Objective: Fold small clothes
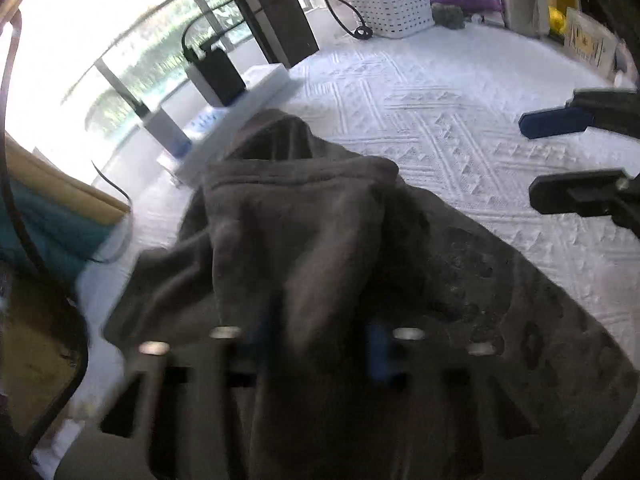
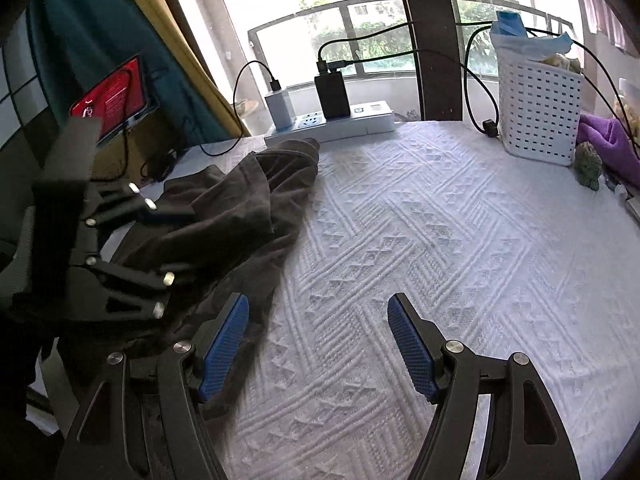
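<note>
One garment: a dark brown-grey small garment (image 2: 236,208) lies crumpled at about 9 o'clock on the white textured cloth (image 2: 440,240) covering the table, its far end nearly touching the power strip (image 2: 340,126) at 12 o'clock.
Left hand-held gripper (image 1: 316,344): clenched on a bunched edge of the garment, the fabric draping up and over its fingers; the view is blurred.
Right hand-held gripper (image 2: 318,336): released, jaws spread wide, holding nothing, its left pad over the garment's near hem, its right pad over bare cloth.
Stage, as I judge it: early; the piece is not yet spread flat, so no fold can be clean.
How to do it well: I would have the free gripper take the opposite edge near 7 o'clock, then pull the two apart to tension the fabric before laying it toward the open middle.
Risk: dragging toward 12 o'clock could snag the cables (image 2: 256,80) and chargers (image 2: 332,94) on the strip.
Surroundings: a white perforated basket (image 2: 540,120) at 2 o'clock and something purple (image 2: 608,140) at 3 o'clock, both well apart from the garment.
</note>
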### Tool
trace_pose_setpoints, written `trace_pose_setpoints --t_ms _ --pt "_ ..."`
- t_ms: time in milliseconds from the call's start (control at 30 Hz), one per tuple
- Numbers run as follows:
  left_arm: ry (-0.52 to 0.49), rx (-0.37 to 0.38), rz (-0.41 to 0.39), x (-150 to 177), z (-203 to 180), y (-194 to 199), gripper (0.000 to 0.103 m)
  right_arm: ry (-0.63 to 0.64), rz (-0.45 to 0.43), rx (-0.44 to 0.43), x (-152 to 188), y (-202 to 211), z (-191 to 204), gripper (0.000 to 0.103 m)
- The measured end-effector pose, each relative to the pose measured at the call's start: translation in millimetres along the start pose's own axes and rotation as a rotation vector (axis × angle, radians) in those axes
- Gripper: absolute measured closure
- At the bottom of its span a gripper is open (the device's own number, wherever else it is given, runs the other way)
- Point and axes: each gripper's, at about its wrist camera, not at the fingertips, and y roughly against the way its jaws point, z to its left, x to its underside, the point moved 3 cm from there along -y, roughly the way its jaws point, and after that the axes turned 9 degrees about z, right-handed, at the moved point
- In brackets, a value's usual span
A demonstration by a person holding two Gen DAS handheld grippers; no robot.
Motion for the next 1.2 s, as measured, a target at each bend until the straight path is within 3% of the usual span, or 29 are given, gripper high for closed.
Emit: trace_pose_setpoints --t_ms 67,367,533,767,933,1067,1133,1167,1200 --pt "0.038 0.004 -0.028 3 9 6 0.093 0.005 0.007 -0.001 -1 -4 1 0.029" --pt "0.297 0.051 -0.148 38 87 45 0.095 0.049 0.047 0.005 -11 -21 21 0.029" --pt "0.383 0.070 -0.145 56 120 34 0.096 0.101 0.060 0.000 -23 -32 41 0.029" --pt "0.500 0.154 -0.107 77 137 2 0.095 0.134 0.107 -0.008 -39 -61 48 0.029" --pt "0.605 0.169 -0.104 92 158 -1 0.087 0.146 0.100 0.006 -57 -62 45 0.029" --pt "0.619 0.105 -0.124 92 167 7 0.085 0.098 0.105 0.020 -73 -66 35 0.029" --pt "0.621 0.142 -0.144 89 170 10 0.084 0.073 0.094 0.002 -82 -70 30 0.029" --pt "0.611 0.151 -0.141 86 170 8 0.076 0.064 0.092 -0.005 -86 -73 28 0.029" --pt "0.593 0.151 -0.131 83 169 5 0.059 0.051 0.089 -0.007 -90 -76 25 0.029"
